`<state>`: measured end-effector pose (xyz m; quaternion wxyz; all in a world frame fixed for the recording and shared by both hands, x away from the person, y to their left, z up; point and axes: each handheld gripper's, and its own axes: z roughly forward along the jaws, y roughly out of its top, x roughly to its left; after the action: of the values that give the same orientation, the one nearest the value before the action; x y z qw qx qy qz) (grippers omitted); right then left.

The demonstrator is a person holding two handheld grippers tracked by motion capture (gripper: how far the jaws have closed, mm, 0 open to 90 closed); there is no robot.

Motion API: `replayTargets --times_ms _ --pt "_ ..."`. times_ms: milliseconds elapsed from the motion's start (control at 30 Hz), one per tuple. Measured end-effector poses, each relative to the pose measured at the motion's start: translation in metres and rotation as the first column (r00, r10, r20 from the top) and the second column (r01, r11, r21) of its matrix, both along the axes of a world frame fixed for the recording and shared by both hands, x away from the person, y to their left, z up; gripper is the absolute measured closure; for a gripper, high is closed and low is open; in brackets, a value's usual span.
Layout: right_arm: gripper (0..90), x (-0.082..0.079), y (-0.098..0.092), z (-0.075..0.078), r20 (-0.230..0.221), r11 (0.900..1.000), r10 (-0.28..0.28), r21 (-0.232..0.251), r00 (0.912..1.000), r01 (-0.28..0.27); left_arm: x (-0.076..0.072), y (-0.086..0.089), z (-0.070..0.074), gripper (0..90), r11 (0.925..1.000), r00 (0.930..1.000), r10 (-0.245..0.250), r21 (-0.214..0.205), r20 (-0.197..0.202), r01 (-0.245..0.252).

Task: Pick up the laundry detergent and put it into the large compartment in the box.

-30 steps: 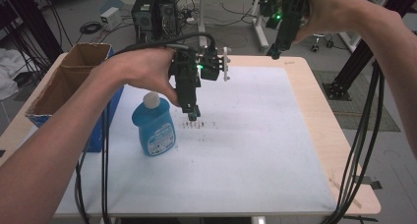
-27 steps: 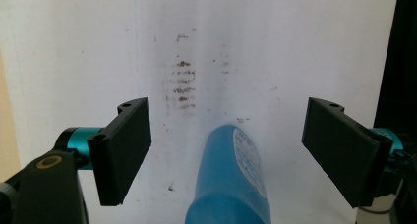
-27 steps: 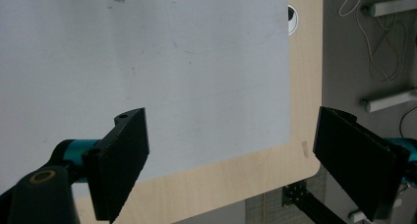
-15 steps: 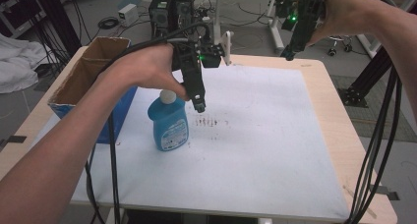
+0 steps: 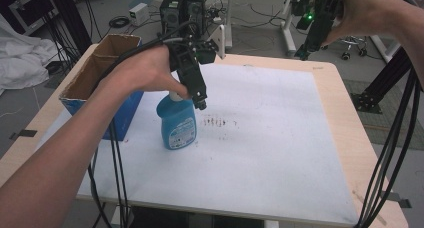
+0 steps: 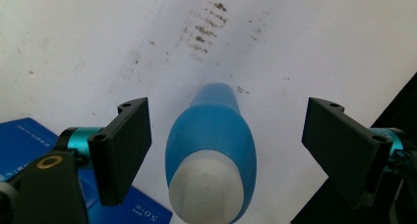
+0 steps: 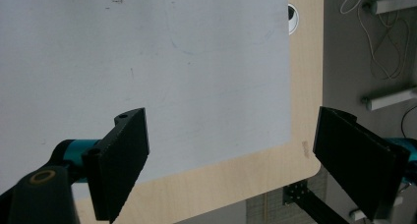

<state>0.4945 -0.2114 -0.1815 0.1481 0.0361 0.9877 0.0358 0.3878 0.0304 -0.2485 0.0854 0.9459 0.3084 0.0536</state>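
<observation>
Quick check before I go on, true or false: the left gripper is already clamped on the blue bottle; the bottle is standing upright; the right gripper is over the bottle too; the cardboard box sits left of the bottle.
1. The left gripper is clamped on the blue bottle. False: its jaws stand open on either side of the cap, apart from it.
2. The bottle stands upright. True.
3. The right gripper is over the bottle. False: it hangs open near the table's far right corner.
4. The cardboard box sits left of the bottle. True.

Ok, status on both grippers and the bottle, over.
Left gripper open, jaws either side of the bottle, not touching. Right gripper open, high over the table's far edge. Bottle upright beside the box; nothing blocking.
</observation>
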Motion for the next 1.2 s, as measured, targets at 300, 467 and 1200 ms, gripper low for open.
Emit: replayTargets --times_ms 300,467,1200 --pt "12.9 -0.002 0.002 0.0 0.005 0.9999 0.013 -0.003 0.9999 -0.013 -0.004 0.013 -0.008 18.9 0.9982 0.9981 0.057 -0.015 -0.021 -0.058" --pt "12.9 -0.001 0.004 -0.001 0.001 0.9998 0.02 -0.004 0.9998 -0.02 -0.006 0.018 -0.011 18.9 0.9969 0.9968 0.075 -0.023 -0.028 -0.075" --pt "12.9 -0.001 0.012 -0.004 0.002 0.9993 0.037 -0.004 0.9993 -0.037 -0.008 0.034 -0.025 20.2 0.9918 0.9917 0.117 -0.046 -0.053 -0.12"
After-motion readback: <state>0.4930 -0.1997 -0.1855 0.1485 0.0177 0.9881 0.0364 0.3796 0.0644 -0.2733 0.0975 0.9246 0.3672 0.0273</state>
